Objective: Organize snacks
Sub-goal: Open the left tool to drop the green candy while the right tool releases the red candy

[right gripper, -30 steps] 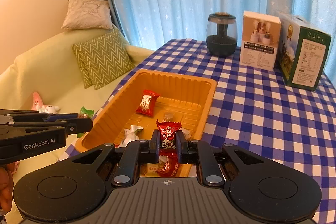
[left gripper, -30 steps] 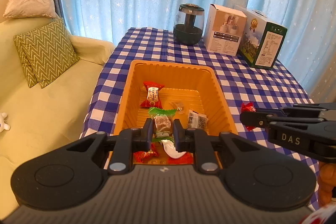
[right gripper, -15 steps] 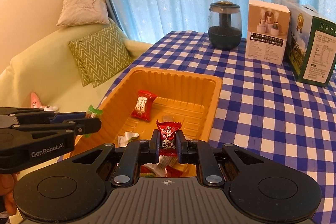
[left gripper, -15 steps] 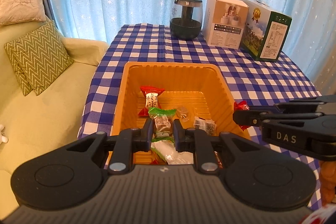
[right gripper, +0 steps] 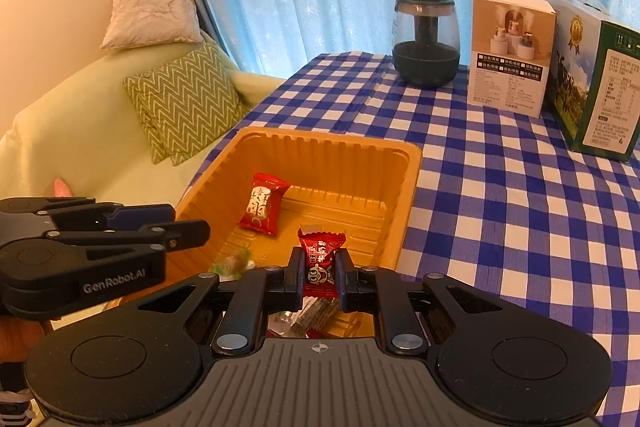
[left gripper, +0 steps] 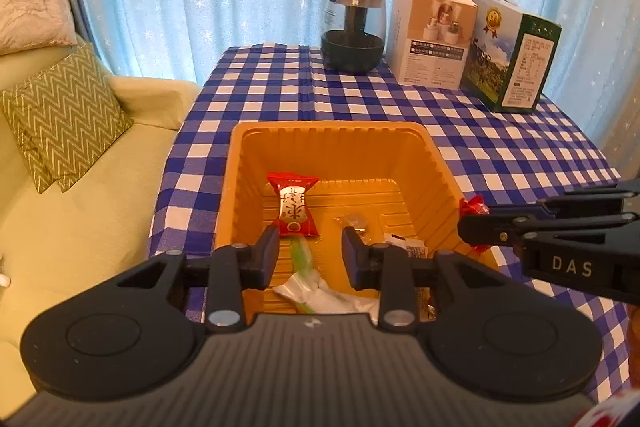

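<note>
Left gripper [left gripper: 308, 255] jaws just opened, nothing pinched; green-wrapped candy [left gripper: 300, 253] lies below in orange tray [left gripper: 240, 163]. Right gripper [right gripper: 318, 277] pinches red candy [right gripper: 320, 259] over tray's near end.

- Tray [left gripper: 432, 163] sat on table [left gripper: 520, 155] nr its left edge; sofa [left gripper: 80, 219] lay left of table.
- In tray: candy [left gripper: 294, 205] twd far-left, small wrapped sweet [left gripper: 354, 221] right of it, more wrappers [left gripper: 320, 291] at nr end.
- Behind tray, along far edge, left to right: jar [left gripper: 354, 27], box [left gripper: 434, 35], 2nd box [left gripper: 512, 59].
- 2 cushions [left gripper: 64, 115] sat on sofa.
</note>
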Available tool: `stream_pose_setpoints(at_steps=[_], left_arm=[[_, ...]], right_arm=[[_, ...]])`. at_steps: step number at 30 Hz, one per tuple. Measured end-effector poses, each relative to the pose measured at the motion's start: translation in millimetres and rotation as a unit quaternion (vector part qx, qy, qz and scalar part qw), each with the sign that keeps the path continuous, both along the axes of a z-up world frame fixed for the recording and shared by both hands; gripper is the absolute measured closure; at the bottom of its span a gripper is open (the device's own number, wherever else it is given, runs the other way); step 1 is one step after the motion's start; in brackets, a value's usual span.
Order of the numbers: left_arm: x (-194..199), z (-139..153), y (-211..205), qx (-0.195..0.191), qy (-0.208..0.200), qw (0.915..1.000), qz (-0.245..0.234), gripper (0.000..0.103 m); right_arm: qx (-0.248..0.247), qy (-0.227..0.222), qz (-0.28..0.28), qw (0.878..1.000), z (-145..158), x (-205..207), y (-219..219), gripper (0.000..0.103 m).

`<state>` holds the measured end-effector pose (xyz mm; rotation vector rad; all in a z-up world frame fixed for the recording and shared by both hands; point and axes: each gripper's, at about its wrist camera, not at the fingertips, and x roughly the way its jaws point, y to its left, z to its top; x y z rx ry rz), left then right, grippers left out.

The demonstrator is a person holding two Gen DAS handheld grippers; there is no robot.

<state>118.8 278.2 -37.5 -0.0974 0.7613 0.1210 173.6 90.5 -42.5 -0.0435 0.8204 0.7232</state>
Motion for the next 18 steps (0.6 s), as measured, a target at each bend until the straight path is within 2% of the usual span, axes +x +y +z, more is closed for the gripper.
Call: stream_pose_setpoints(at_steps=[14, 18], left_arm=[[-25, 2, 7, 0.002, 0.005, 0.9998, 0.020, 0.069], [-27, 2, 8, 0.002, 0.004, 0.9997, 0.022, 0.060]], right_arm=[[0.017, 0.004, 0.006, 1.000, 4, 2, 12, 0.087], [0.036, 0.018, 0.020, 0.999, 8, 8, 20, 0.085]])
